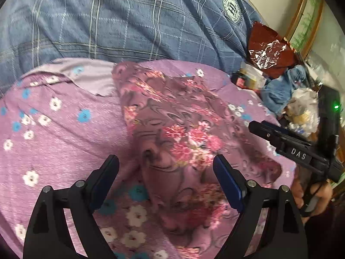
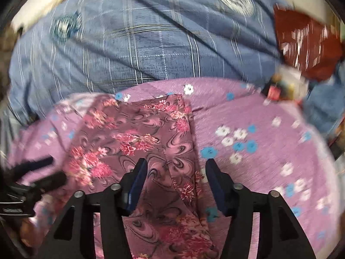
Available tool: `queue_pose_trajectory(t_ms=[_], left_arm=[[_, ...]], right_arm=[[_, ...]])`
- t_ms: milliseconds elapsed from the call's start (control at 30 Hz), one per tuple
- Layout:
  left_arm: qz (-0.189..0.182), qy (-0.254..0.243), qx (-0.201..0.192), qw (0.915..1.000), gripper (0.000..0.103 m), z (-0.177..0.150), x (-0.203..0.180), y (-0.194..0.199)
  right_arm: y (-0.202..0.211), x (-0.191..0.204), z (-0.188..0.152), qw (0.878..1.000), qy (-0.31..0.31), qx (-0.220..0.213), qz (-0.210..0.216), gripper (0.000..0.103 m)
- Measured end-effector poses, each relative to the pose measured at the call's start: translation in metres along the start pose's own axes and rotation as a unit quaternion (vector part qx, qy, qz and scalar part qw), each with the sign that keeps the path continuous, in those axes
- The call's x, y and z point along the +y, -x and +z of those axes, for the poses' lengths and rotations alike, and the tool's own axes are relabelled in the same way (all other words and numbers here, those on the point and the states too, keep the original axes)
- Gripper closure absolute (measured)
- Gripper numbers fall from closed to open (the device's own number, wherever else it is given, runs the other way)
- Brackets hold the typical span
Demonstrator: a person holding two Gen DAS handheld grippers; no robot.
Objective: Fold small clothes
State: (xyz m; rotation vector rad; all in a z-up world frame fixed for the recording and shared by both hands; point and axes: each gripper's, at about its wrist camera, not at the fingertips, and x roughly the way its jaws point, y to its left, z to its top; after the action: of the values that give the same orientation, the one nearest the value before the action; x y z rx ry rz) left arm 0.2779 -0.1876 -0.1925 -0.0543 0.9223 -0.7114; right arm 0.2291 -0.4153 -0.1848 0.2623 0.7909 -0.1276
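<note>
A small maroon-pink floral garment (image 1: 179, 133) lies folded in a long strip on a purple flowered sheet (image 1: 54, 142). My left gripper (image 1: 166, 164) is open and empty, hovering over the garment's near part. My right gripper (image 2: 176, 168) is open and empty above the garment (image 2: 138, 142), near its right folded edge; this view is blurred by motion. The right gripper also shows in the left wrist view (image 1: 254, 127), at the garment's right side. The left gripper shows blurred in the right wrist view (image 2: 51, 172), at the left.
A blue plaid blanket (image 1: 129, 21) lies behind the purple sheet. At the right are a red foil bag (image 1: 269, 49), blue cloth (image 1: 280, 90), plastic bags and small clutter (image 1: 301, 108). A wall and framed picture stand beyond.
</note>
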Motion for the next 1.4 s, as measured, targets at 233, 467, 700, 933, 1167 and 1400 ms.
queue_pose_trajectory(t_ms=[233, 467, 700, 933, 1167, 1400], left_arm=[[-0.035, 0.007, 0.035, 0.9988, 0.014, 0.008, -0.006, -0.015], [-0.105, 0.04, 0.053, 0.9922, 0.014, 0.009, 0.013, -0.012], [-0.141, 0.061, 0.079, 0.9849, 0.02, 0.01, 0.027, -0.018], [-0.143, 0.066, 0.111, 0.9812, 0.02, 0.002, 0.022, -0.04], [-0.152, 0.087, 0.097, 0.9798, 0.028, 0.003, 0.027, -0.038], [-0.126, 0.07, 0.068, 0.9872, 0.06, 0.004, 0.022, -0.025]], right_arm=[[-0.015, -0.057, -0.002, 0.986, -0.096, 0.045, 0.127, 0.04], [-0.05, -0.087, -0.009, 0.96, -0.156, 0.114, 0.203, 0.038], [-0.062, -0.096, -0.009, 0.947, -0.165, 0.135, 0.241, 0.038], [-0.082, -0.067, -0.001, 0.941, -0.145, 0.152, 0.267, 0.037], [-0.09, -0.044, -0.001, 0.943, -0.138, 0.141, 0.267, 0.053], [-0.066, -0.029, 0.002, 0.961, -0.117, 0.106, 0.227, 0.068]])
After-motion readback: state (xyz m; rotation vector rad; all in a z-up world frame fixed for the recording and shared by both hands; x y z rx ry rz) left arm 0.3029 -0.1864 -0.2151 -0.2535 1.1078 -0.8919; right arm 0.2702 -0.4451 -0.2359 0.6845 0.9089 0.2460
